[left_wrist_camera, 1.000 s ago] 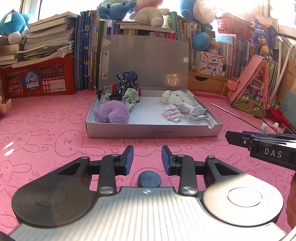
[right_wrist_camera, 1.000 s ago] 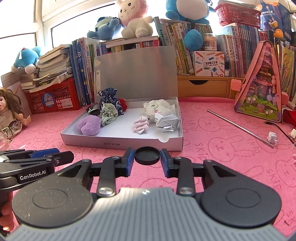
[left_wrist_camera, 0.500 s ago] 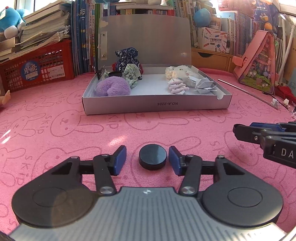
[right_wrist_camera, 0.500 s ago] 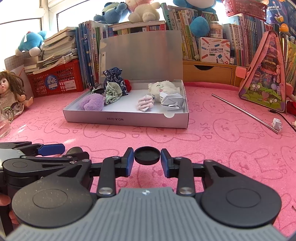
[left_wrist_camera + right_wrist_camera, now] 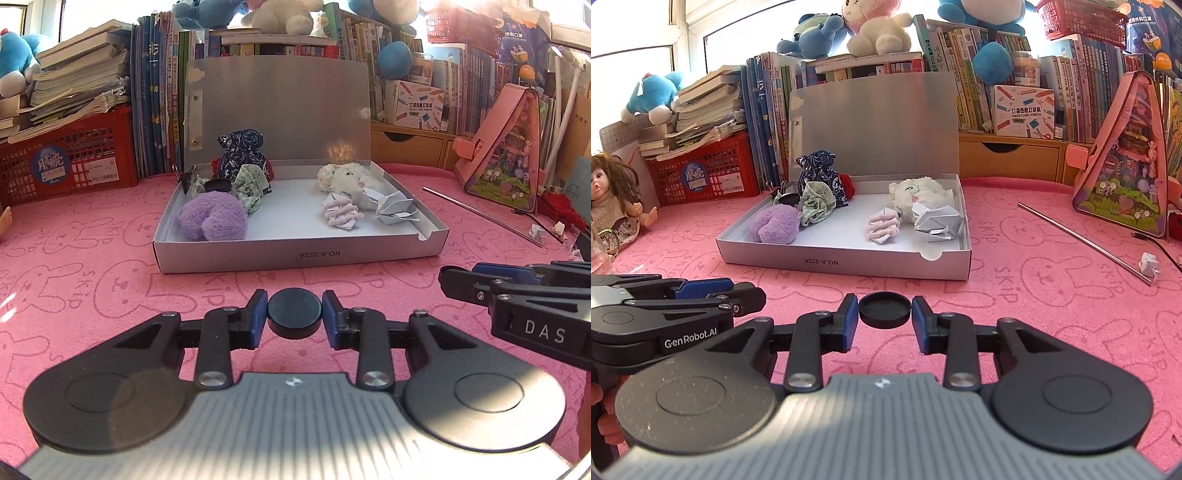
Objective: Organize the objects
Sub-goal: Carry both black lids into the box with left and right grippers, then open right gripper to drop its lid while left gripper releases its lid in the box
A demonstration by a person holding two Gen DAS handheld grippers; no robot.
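The left gripper (image 5: pixel 294 320) has its blue-padded fingers (image 5: pixel 258 317) pressed against both sides of a black puck (image 5: pixel 294 317), pinching it. The puck is a short, solid, matte-black cylinder with a flat top face and a rounded edge. It sits just above the pink mat (image 5: pixel 92 295), a little in front of the grey box (image 5: pixel 299 254).

The right gripper (image 5: pixel 885 320) holds a black lid (image 5: pixel 885 314) between its blue pads (image 5: pixel 851 319). The lid is a shallow round cap, open side up, with a thin raised rim and a hollow interior. Both pads bear on its rim, so the jaws are clamped on it. It hangs low over the mat, near the front wall of the box.

The two grippers are side by side. Each shows at the edge of the other's view: the right one at the right edge of the left wrist view, the left one at the left edge of the right wrist view.

The box is a flat grey carton with its lid flap upright at the back and "NO.A-2224" printed upside down on the front wall. Inside, at the left, lie a purple plush (image 5: pixel 213 221), a green floral scrunchie (image 5: pixel 252 184) and a dark blue floral pouch (image 5: pixel 242 151). At the right lie a white plush toy (image 5: pixel 349 179), a pink knit piece (image 5: pixel 341 214) and a folded grey paper figure (image 5: pixel 395 210).

A metal rod (image 5: pixel 1086 242) lies on the mat well to the right of the box.
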